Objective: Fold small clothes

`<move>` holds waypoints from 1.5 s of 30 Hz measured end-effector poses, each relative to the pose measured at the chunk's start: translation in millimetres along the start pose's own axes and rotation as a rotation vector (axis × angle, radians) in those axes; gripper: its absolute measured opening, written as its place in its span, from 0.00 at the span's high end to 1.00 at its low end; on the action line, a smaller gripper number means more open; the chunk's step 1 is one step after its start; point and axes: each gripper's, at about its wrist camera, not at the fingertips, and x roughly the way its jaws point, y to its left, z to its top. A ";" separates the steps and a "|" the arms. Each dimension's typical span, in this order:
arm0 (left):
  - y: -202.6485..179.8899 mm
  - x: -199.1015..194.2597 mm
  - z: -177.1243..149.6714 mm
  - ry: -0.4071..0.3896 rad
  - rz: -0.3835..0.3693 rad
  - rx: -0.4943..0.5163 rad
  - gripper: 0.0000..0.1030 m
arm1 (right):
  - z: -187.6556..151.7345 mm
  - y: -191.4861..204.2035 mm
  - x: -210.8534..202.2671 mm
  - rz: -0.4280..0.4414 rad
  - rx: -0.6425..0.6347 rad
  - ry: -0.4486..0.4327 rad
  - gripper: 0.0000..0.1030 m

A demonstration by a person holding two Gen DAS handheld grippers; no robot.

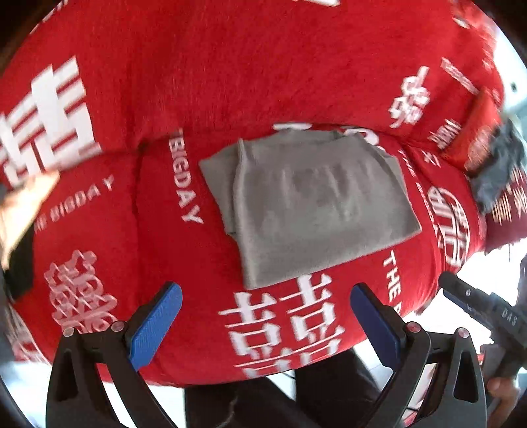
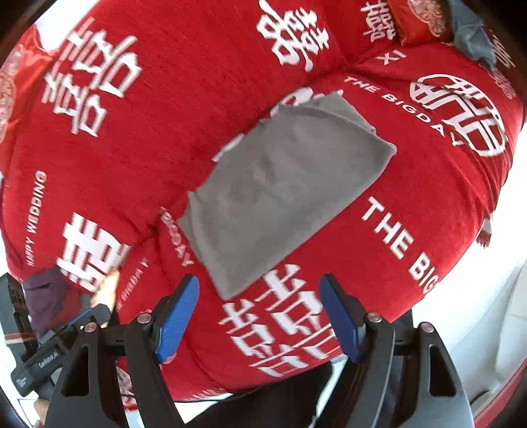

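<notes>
**Both grippers spread wide over folded grey garment**

Nearest the lens in left wrist view: left gripper [image 1: 266,324], blue pads [image 1: 157,326] spread wide, nothing btwn them, hanging above the red cover [image 1: 204,82] w/ white lettering. Right wrist view, same story: right gripper [image 2: 258,317] released, blue pads [image 2: 178,317] well apart, empty, over a big white character on the cover.

Grey garment [image 1: 316,204] lies folded flat on the seat part of the red cover, just beyond both sets of fingers, touched by neither. In right view it [image 2: 280,184] runs diagonally, one narrow end nearest the gripper. One folded layer edge shows along its left side in left view.

Far corner: dark grey cloth [image 2: 471,29] bunched up beside a red patterned cushion [image 2: 425,19]. Each gripper shows at the edge of the other's view.
</notes>
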 end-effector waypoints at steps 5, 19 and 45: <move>-33.5 41.1 9.2 0.016 0.089 -0.148 0.00 | 58.9 -22.2 38.1 0.021 -0.136 0.143 0.24; -57.4 137.6 10.5 0.067 0.200 -0.336 0.00 | 132.1 -69.7 157.4 0.308 -0.242 0.472 0.24; 41.1 157.1 -63.8 -0.036 -0.167 -0.574 0.00 | 64.7 -63.3 256.4 0.504 0.030 0.564 0.24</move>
